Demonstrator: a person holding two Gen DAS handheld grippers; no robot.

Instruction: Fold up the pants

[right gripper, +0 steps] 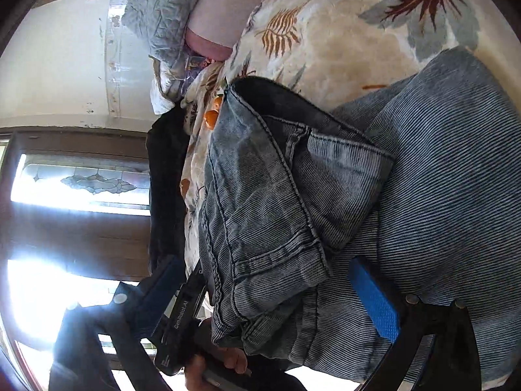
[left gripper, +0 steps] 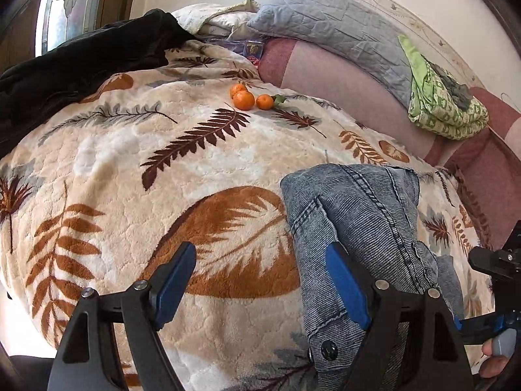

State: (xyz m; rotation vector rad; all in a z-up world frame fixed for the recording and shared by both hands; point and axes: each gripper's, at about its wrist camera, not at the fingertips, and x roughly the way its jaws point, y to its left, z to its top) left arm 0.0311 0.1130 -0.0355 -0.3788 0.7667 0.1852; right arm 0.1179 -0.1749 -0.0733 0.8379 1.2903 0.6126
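Denim pants (left gripper: 355,215) (blanket (left gripper: 130,169) edge-side)

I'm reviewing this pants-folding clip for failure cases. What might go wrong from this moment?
1. The left gripper has its jaws wide apart, with only one finger against the jeans, so the bundle may slump or unfold.
2. The jeans fill the right gripper view as thick bunched layers; the fold could end up lumpy or uneven.
3. Three oranges sit loose on the blanket; dragging it could roll them.
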